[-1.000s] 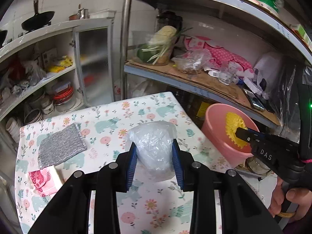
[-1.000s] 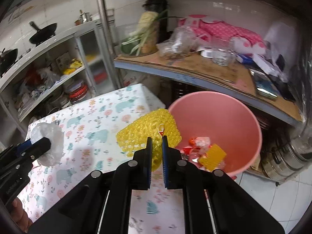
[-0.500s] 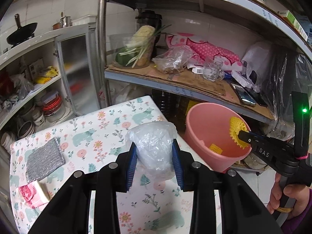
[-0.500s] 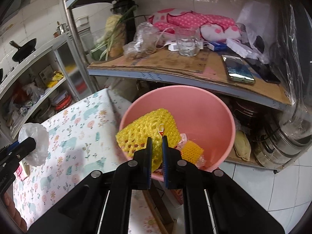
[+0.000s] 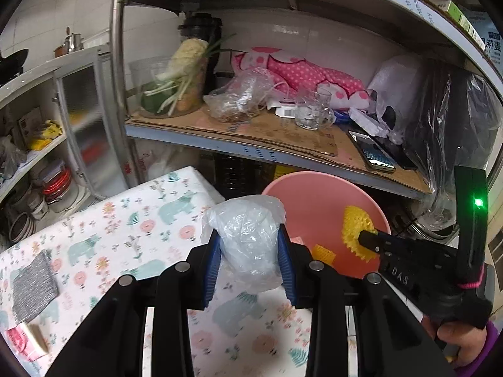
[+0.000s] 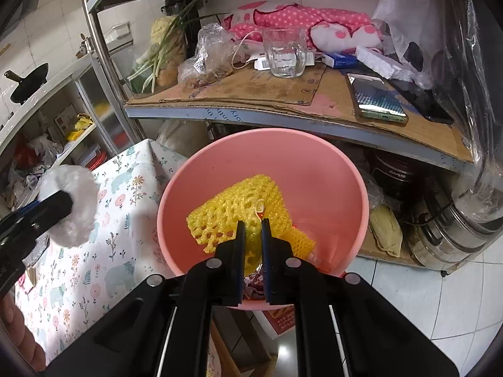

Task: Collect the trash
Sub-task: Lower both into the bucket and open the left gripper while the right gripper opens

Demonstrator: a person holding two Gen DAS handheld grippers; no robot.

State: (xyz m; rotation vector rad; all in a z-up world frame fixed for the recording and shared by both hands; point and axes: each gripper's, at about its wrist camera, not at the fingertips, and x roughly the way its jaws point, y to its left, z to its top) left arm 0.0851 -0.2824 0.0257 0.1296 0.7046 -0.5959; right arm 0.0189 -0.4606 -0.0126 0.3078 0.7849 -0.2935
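The right gripper (image 6: 251,235) pinches soft, light yellow foam net (image 6: 239,207) above the pink bin (image 6: 314,163). The left gripper (image 5: 250,251) squeezes a crinkly plastic bag (image 5: 248,235) around its middle. Both look squishy and easy to hold.

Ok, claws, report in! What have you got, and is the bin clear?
Right claw shut on yellow foam net, over the pink bin. Left claw holds crumpled plastic bag, above the table. Nothing blocking the bin.

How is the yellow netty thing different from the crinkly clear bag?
The yellow foam net is bright, holey and hangs over the pink plastic bucket; the crumpled clear plastic bag is see-through, smooth and over the flowery tablecloth. The net's jaws are nearly closed; the bag's stand wider. Both are pinched trash.
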